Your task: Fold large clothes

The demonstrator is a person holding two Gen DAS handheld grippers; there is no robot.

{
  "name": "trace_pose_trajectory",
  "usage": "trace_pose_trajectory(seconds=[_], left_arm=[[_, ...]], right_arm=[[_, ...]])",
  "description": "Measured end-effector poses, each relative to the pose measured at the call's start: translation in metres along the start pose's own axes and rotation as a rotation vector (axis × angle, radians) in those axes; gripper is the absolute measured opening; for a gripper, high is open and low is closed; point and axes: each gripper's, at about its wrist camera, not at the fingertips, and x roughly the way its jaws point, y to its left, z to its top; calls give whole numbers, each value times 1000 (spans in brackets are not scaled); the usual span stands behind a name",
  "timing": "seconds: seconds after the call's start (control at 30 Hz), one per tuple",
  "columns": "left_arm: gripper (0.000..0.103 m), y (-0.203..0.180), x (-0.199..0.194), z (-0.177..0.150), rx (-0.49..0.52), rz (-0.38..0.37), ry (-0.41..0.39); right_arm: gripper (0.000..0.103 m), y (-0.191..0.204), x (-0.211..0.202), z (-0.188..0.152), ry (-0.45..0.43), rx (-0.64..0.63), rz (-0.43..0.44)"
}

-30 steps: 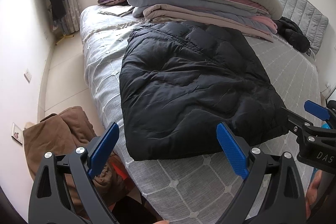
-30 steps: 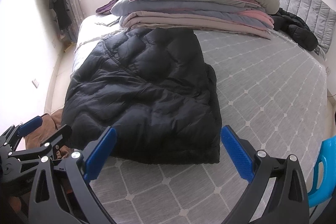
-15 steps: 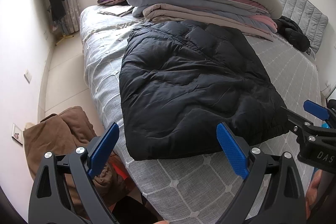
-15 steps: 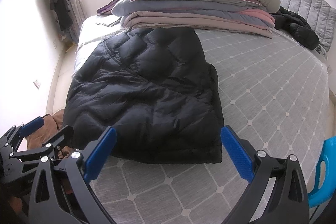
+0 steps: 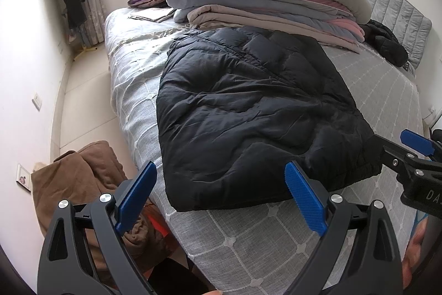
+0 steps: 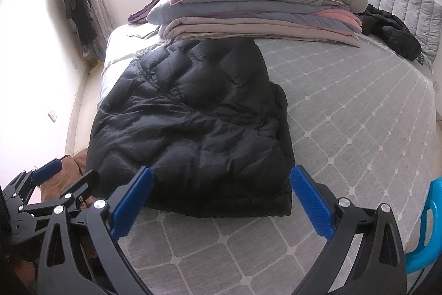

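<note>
Black jacket unmoved (both tools still spread).

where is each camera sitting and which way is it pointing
Left wrist: rides the left gripper, open, facing along the bed at the black puffer jacket; the right gripper's tip shows at right.
Right wrist: rides the right gripper, open, facing the jacket's near edge; the left gripper pokes in at lower left.
Shared: jacket, bed, stacked bedding, brown cloth on the floor.
</note>
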Motion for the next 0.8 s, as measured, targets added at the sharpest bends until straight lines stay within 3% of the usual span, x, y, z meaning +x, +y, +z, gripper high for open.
trace_pose_trajectory(seconds=[0.8], left_arm=[[90,0,1,0,2,0,3]], right_arm=[[96,2,0,-1,2,-2,7]])
